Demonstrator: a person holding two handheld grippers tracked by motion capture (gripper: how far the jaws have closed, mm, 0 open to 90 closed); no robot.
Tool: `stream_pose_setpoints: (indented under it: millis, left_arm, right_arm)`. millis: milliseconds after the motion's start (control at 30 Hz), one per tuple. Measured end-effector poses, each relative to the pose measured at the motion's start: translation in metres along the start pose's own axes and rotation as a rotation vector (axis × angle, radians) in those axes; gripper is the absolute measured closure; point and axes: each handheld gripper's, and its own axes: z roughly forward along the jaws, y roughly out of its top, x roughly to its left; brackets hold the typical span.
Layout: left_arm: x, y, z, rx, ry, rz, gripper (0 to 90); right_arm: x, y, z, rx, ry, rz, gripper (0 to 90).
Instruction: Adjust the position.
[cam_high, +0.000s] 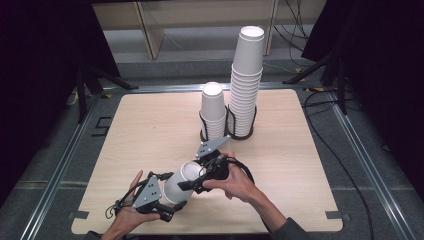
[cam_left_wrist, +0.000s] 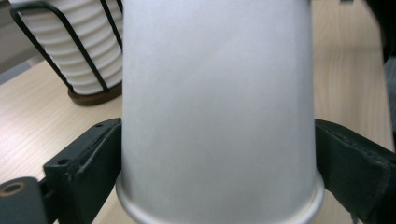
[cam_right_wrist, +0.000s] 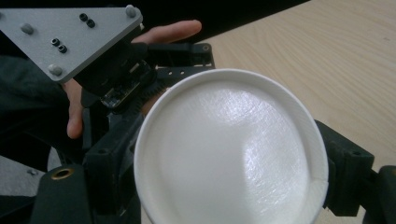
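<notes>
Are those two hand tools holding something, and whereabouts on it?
A white paper cup, lying sideways between them. The left hand-held gripper has its jaws on the cup's sides near the rim; the right hand-held gripper flanks the base end.

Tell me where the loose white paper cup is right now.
In the high view the loose white paper cup lies tilted near the table's front edge, between the left gripper and right gripper, in front of the two racked cup stacks.

A white paper cup (cam_right_wrist: 231, 149) sits between the right gripper's (cam_right_wrist: 229, 186) jaws.
</notes>
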Motion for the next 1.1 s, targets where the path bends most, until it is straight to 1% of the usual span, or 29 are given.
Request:
stream_pose_setpoints:
  millis: [33, 67, 100, 133, 167, 200, 233, 267, 300, 333, 400, 433, 467, 500, 533, 567, 600, 667, 700, 767, 800, 833, 867, 900, 933, 967, 1000, 1033, 1100]
  left_arm:
    - [0.0, 0.0, 0.0, -0.031, 0.002, -0.007, 6.2]
    - [0.001, 0.001, -0.002, -0.036, 0.006, -0.01, 6.2]
    - [0.002, 0.002, -0.004, -0.047, 0.01, -0.02, 8.9]
    - [0.004, 0.002, -0.005, -0.076, 0.007, -0.031, 15.3]
    - [0.005, 0.002, -0.006, -0.08, 0.012, -0.035, 15.3]
    - [0.007, 0.002, -0.008, -0.082, 0.018, -0.036, 12.3]
    - [0.008, 0.002, -0.01, -0.095, 0.023, -0.054, 13.1]
    - [0.008, 0.002, -0.01, -0.113, 0.022, -0.073, 14.0]
    - [0.01, 0.003, -0.011, -0.11, 0.024, -0.078, 14.0]
    - [0.01, 0.003, -0.011, -0.121, 0.024, -0.087, 14.6]
    - [0.011, 0.003, -0.012, -0.14, 0.03, -0.117, 14.6]
    - [0.012, 0.002, -0.013, -0.141, 0.029, -0.118, 14.6]
    - [0.012, 0.002, -0.013, -0.145, 0.036, -0.123, 14.6]
    - [0.013, 0.002, -0.013, -0.162, 0.039, -0.12, 14.6]
    - [0.012, 0.003, -0.014, -0.162, 0.044, -0.13, 14.6]
    - [0.013, 0.003, -0.014, -0.176, 0.04, -0.128, 14.6]
    - [0.013, 0.003, -0.015, -0.177, 0.042, -0.129, 14.6]
    - [0.013, 0.003, -0.016, -0.181, 0.045, -0.143, 14.5]
    - [0.013, 0.003, -0.015, -0.209, 0.052, -0.146, 14.5]
    - [0.014, 0.004, -0.018, -0.2, 0.061, -0.137, 14.5]
    - [0.014, 0.004, -0.017, -0.223, 0.061, -0.159, 14.6]
    - [0.015, 0.005, -0.019, -0.216, 0.065, -0.153, 14.6]
    - [0.015, 0.005, -0.019, -0.224, 0.067, -0.165, 14.5]
    - [0.015, 0.005, -0.019, -0.232, 0.069, -0.175, 14.5]
    - [0.016, 0.005, -0.018, -0.257, 0.062, -0.171, 14.5]
    - [0.016, 0.005, -0.02, -0.231, 0.073, -0.172, 14.4]
    - [0.016, 0.006, -0.02, -0.236, 0.071, -0.174, 14.4]
    - [0.016, 0.006, -0.02, -0.245, 0.065, -0.178, 14.4]
    - [0.015, 0.006, -0.02, -0.245, 0.054, -0.175, 14.4]
  right_arm:
    - [0.0, 0.0, -0.004, -0.008, -0.002, 0.03, 21.8]
    - [0.0, 0.0, -0.004, -0.008, -0.002, 0.03, 21.8]
    - [-0.001, 0.0, -0.006, -0.007, -0.023, 0.009, 21.9]
    - [-0.004, 0.0, -0.012, -0.009, -0.053, -0.005, 22.0]
    - [-0.004, 0.0, -0.012, -0.009, -0.053, -0.005, 22.0]
    - [-0.005, 0.0, -0.015, -0.016, -0.058, 0.001, 22.0]
    - [-0.006, 0.0, -0.018, -0.027, -0.073, 0.027, 22.0]
    - [-0.009, 0.0, -0.028, -0.052, -0.095, 0.026, 22.0]
    - [-0.009, 0.0, -0.028, -0.052, -0.095, 0.026, 22.0]
    - [-0.011, 0.001, -0.034, -0.071, -0.109, 0.02, 22.0]
    - [-0.012, 0.002, -0.04, -0.097, -0.117, 0.022, 22.0]
    - [-0.012, 0.002, -0.04, -0.097, -0.117, 0.022, 22.0]
    - [-0.013, 0.002, -0.044, -0.106, -0.132, 0.018, 22.0]
    - [-0.012, 0.002, -0.045, -0.105, -0.132, 0.029, 22.0]
    - [-0.013, 0.002, -0.045, -0.11, -0.138, 0.028, 22.0]
    - [-0.013, 0.002, -0.045, -0.11, -0.138, 0.028, 22.0]
    - [-0.012, 0.002, -0.045, -0.11, -0.14, 0.052, 22.0]
    - [-0.012, 0.002, -0.045, -0.118, -0.146, 0.055, 22.0]
    - [-0.011, 0.002, -0.045, -0.132, -0.14, 0.057, 22.0]
    - [-0.01, 0.003, -0.045, -0.136, -0.142, 0.053, 22.0]
    - [-0.011, 0.003, -0.044, -0.138, -0.142, 0.032, 21.9]
    - [-0.011, 0.003, -0.044, -0.138, -0.142, 0.032, 21.9]
    - [-0.011, 0.003, -0.044, -0.14, -0.152, 0.024, 22.0]
    - [-0.011, 0.003, -0.043, -0.14, -0.146, 0.026, 22.0]
    - [-0.009, 0.002, -0.042, -0.129, -0.149, 0.05, 22.0]
    - [-0.009, 0.002, -0.04, -0.138, -0.134, 0.06, 21.9]
    - [-0.009, 0.002, -0.04, -0.138, -0.134, 0.06, 21.9]
    - [-0.01, 0.002, -0.038, -0.144, -0.136, 0.044, 22.0]
    - [-0.008, 0.002, -0.038, -0.131, -0.139, 0.063, 22.0]
